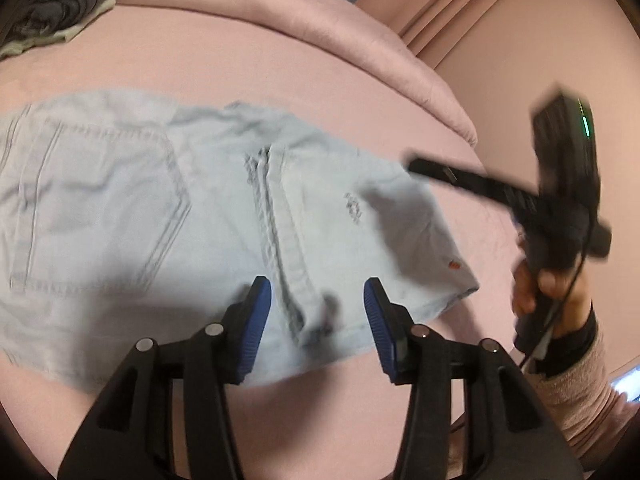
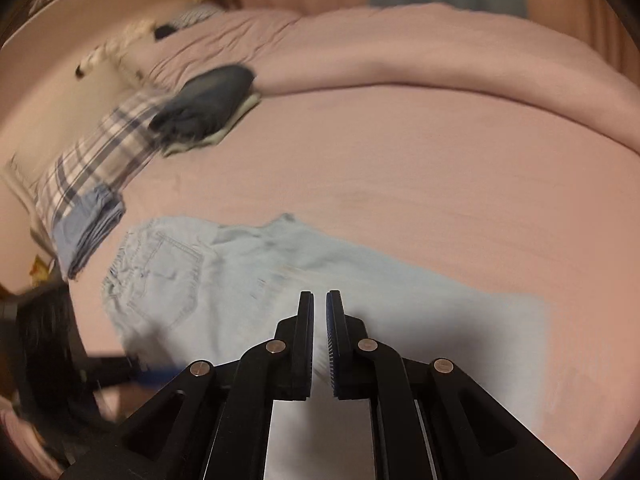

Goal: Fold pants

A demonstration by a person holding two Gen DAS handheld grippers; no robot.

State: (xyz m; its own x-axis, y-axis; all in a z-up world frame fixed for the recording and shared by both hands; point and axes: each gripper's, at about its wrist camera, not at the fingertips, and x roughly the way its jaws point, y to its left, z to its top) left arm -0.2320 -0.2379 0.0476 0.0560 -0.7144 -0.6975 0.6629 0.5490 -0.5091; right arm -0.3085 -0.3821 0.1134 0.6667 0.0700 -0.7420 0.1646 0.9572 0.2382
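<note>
The light blue denim pants (image 1: pixel 200 216) lie flat and folded on the pink bed sheet (image 1: pixel 280 72), back pocket up at the left. My left gripper (image 1: pixel 318 300) is open and empty, just above the pants' near edge by the centre seam. My right gripper (image 1: pixel 440 172) hovers above the pants' right end, held in a hand; its fingers look together. In the right wrist view the right gripper (image 2: pixel 320 304) has its jaws nearly together with nothing between them, over the pants (image 2: pixel 280 288).
A dark folded garment (image 2: pixel 208 104) lies on a light one further up the bed. A plaid pillow (image 2: pixel 92 164) and folded blue clothes (image 2: pixel 92 232) sit at the left. A bunched pink duvet (image 2: pixel 440 48) runs along the back. Pink curtains (image 1: pixel 460 0) hang at the right.
</note>
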